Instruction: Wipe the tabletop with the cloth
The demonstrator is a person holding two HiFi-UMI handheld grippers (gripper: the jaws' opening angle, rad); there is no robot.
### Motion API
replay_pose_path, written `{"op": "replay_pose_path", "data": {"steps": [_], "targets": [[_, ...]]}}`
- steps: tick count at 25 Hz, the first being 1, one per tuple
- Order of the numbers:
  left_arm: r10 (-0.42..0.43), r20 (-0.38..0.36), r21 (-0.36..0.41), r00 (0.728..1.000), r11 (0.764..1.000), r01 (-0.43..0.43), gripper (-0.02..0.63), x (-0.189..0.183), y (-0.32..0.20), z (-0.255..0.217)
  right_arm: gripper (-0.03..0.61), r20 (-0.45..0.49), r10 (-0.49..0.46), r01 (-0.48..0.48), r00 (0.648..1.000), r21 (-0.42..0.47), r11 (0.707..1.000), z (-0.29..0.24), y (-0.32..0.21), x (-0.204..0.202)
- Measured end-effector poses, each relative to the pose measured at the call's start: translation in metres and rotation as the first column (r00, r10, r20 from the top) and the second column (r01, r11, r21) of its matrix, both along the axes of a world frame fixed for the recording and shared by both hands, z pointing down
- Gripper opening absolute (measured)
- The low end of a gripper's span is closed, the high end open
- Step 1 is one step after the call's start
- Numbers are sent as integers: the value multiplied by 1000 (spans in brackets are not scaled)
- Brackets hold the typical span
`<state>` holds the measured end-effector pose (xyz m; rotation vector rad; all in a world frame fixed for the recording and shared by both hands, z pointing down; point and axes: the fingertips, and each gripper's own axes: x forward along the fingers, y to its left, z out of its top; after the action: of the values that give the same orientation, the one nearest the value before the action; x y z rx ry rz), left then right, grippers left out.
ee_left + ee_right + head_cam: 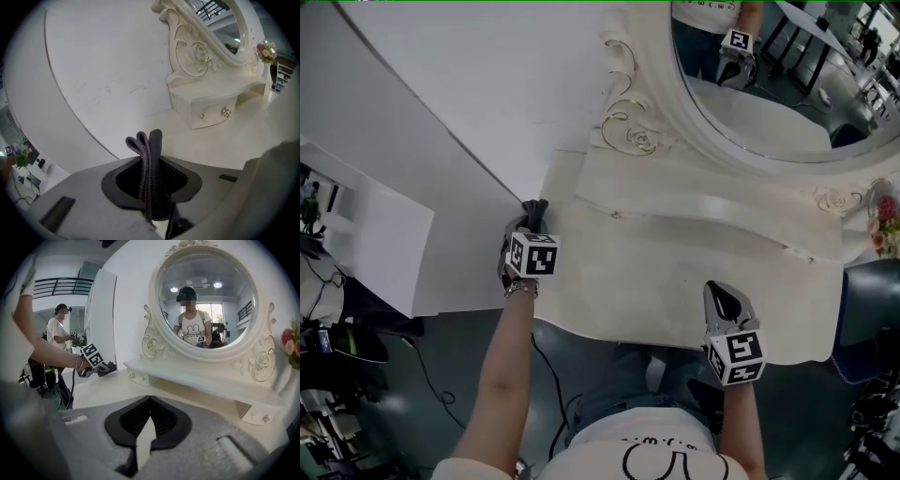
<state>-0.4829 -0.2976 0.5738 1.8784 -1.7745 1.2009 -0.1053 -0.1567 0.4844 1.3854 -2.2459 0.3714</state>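
A folded dark grey cloth stands up between the jaws of my left gripper, which is shut on it. In the head view that gripper is at the far left edge of the cream tabletop, with the cloth sticking out past its tips toward the wall. My right gripper hovers over the tabletop's front right part, well apart from the cloth. Its jaws meet at the tips with nothing between them.
A raised shelf with small drawers and an oval mirror in a carved frame fill the back of the table. Pink flowers stand at the far right. A white wall panel bounds the left. Another person stands beyond the left end.
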Motion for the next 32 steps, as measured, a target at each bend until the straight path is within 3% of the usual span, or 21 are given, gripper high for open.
{"op": "replay_pose_path", "data": {"steps": [4,10,17,23,32], "targets": [[3,153,-28,988,1000,1,95,-18,-5,20,-3,-17,5,-5,1000,-18,1000,6,-1,2],[-11,9,-73,1000,997,12,95,-9,-5,31,-3,-26,-23,22,999,-29,999,10,-6,-8],[-17,-28,-92,999,996,15,95,-7,-5,30,-3,-67,-111,109,992,-26,994,8,-7,-23],[-29,-51,-97,998,995,24,95,-1,0,27,-3,-59,-130,129,990,-24,991,8,-5,-21],[13,-96,-108,995,994,-24,95,61,8,25,-3,-51,-144,143,988,-9,990,0,2,4]]}}
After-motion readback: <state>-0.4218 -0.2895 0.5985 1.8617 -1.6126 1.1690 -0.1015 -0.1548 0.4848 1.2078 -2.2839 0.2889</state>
